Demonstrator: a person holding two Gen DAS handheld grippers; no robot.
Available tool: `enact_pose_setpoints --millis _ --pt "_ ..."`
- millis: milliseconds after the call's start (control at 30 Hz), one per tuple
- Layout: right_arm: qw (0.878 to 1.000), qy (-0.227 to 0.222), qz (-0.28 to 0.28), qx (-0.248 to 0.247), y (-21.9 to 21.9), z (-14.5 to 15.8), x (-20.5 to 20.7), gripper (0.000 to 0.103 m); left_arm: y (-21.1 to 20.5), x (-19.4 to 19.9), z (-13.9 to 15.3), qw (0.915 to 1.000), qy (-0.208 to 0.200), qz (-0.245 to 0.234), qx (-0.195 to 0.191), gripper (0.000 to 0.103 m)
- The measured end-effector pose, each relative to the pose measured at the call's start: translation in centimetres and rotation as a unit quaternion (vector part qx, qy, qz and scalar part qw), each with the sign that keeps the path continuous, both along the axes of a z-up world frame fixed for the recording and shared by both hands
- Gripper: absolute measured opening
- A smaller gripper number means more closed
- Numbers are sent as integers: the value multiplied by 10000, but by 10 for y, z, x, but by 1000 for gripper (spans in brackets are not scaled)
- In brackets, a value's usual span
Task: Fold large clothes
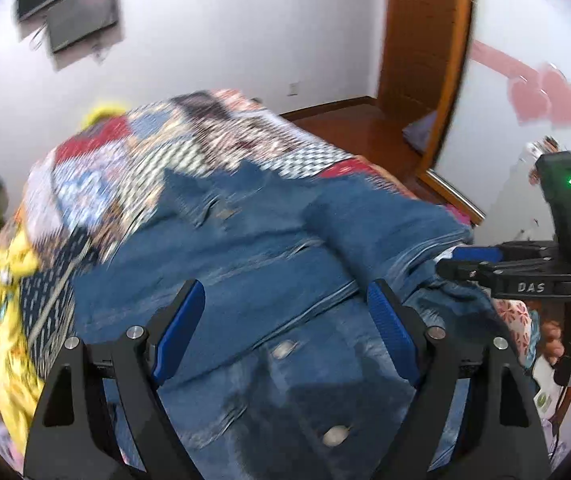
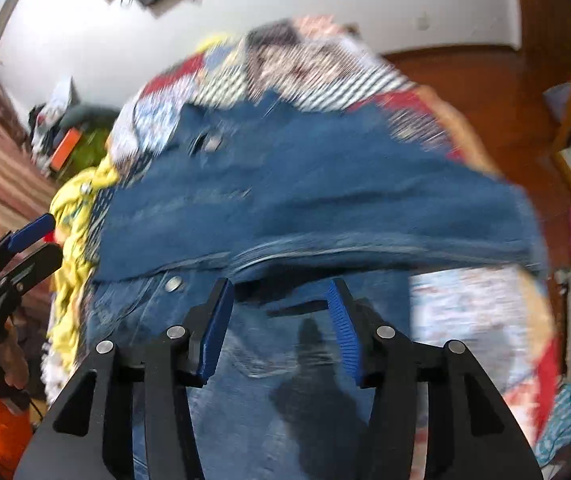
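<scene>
Blue denim jacket [image 1: 269, 280] lies on the patchwork-quilted bed [image 1: 157, 160], one side folded inward | step: between folds | left tool [image 1: 285, 332] open, empty | right tool [image 2: 281, 328] partly open, gripping nothing | next: grasp an unfolded edge.

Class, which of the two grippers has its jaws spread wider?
The left gripper: its blue pads stand far apart above the denim jacket; the right gripper's gap is narrower.

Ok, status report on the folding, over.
Left gripper open, empty. Right gripper open, nothing between its pads. Denim jacket partly folded on the quilt. Yellow garment alongside, not blocking.
</scene>
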State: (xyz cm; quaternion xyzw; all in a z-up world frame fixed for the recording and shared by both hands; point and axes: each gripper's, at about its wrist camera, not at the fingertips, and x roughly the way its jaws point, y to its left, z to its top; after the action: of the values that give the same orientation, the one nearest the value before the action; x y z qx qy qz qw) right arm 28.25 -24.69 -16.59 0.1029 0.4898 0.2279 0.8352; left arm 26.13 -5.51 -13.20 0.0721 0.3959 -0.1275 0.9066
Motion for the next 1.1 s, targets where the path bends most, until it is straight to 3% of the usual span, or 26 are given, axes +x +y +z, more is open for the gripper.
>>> enact_pose_setpoints --millis 100,167,267,500,633,700,800,833,867,967,1033,1100 --pt "9977 -260 -603 -193 -41 10 -4 47 -37 16 7 9990 -42 -419 136 85" --pt "9942 -387 -944 -343 -60 11 -5 59 -64 26 8 9971 -28 -718 230 88" --pt "9877 -468 -1405 -497 -91 9 -7 62 -104 39 0 9927 38 -1124 428 88" --pt "9785 -126 -1951 -652 -128 -13 -6 63 -187 73 -58 9759 702 -1875 870 88" --pt "9775 31 -2020 -610 -133 -27 -8 63 -218 83 -99 9622 1097 -2184 1198 75" --pt "9774 123 -2042 -536 -136 -33 -10 63 -227 89 -120 9565 1279 -2219 1399 75" --pt "9765 253 -2102 -407 -140 -40 -12 63 -231 90 -138 9547 1297 -2176 1565 75" --pt "9758 296 -2133 -382 -140 -42 -11 63 -229 86 -137 9568 1144 -2189 1535 70" --pt "9752 323 -2162 -359 -141 -44 -11 63 -227 83 -134 9592 976 -2135 1573 52" --pt "9752 363 -2168 -270 -140 -45 -9 63 -219 87 -127 9625 959 -2022 1534 20" --pt "9754 354 -2160 -252 -138 -44 -10 63 -209 93 -117 9681 980 -1871 1347 11" --pt "9762 331 -2132 -215 -133 -41 -11 63 -197 98 -99 9753 958 -1738 974 9"
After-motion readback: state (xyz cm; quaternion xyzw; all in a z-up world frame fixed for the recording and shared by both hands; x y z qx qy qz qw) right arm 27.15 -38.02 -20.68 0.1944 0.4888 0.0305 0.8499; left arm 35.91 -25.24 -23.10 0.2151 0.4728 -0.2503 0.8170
